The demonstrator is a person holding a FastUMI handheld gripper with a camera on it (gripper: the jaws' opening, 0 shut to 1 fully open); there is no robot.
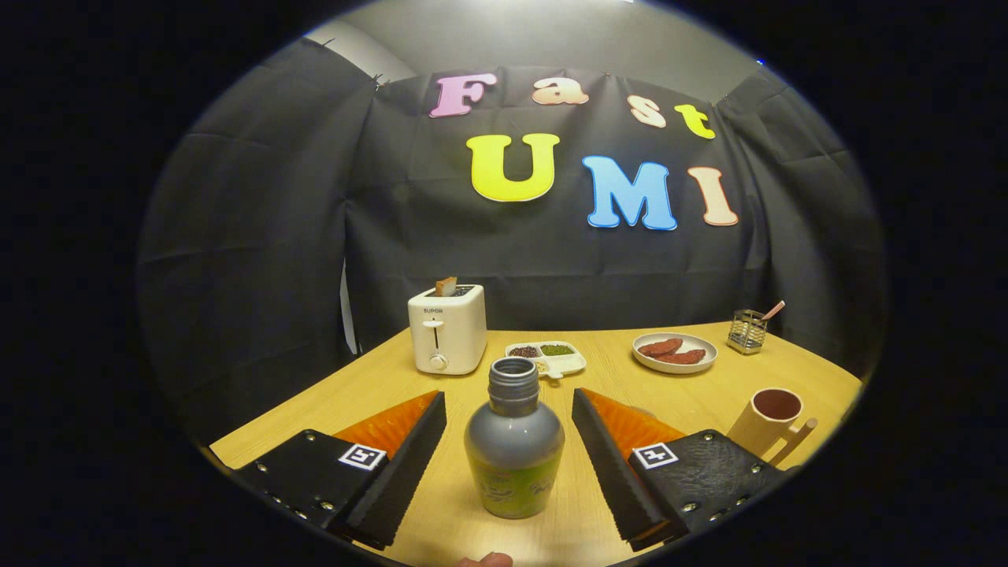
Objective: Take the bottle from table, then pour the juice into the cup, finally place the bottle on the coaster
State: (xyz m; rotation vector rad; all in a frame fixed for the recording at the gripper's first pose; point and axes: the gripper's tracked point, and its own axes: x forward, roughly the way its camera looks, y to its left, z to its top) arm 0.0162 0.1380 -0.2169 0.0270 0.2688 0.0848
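Nearest the lens, in the gripper view, a fingertip [494,560] shows at the table's near edge, just before the bottle [513,449]. The bottle stands upright and uncapped on the table [630,386], between the fingers of the gripper [509,409] — the jaws stand wide apart, a clear gap on each side, neither touching it.

The risk, as I judge it: with no cap on, an off-centre close would push one finger in first and tip the bottle, spilling juice; a grip high on the rounded shoulder could also slip.

The cup [768,419] stands off to the right beside the right finger, well apart from the bottle, open side up. Beyond the fingers sit a toaster [446,329], a divided dish [546,356], a plate [675,352] and a wire holder [746,330] — all far back, nothing between bottle and cup. I cannot pick out the coaster.
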